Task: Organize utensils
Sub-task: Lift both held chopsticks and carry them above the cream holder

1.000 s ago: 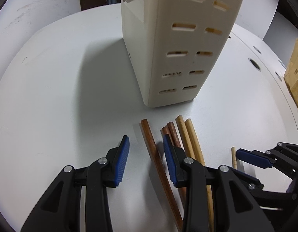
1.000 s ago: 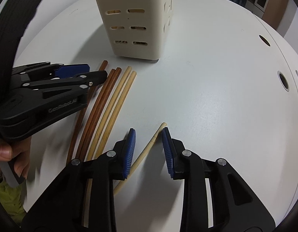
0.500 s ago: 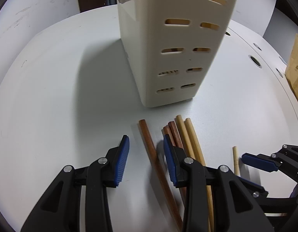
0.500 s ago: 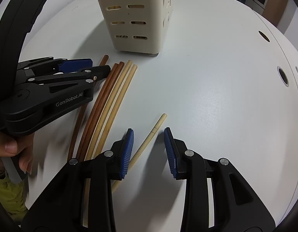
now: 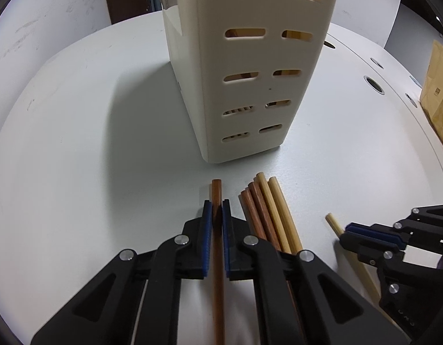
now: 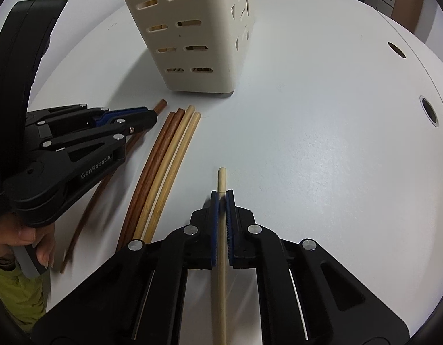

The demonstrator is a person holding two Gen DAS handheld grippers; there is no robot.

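Both jaws have clamped: left gripper (image 5: 217, 215) on brown chopstick (image 5: 216, 192), right gripper (image 6: 221, 201) on pale chopstick (image 6: 221, 178).

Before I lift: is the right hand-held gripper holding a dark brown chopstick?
No, the right hand-held gripper is shut on a pale chopstick.

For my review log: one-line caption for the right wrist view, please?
Right gripper shut on a pale chopstick; left gripper grips a dark chopstick near the cream holder.
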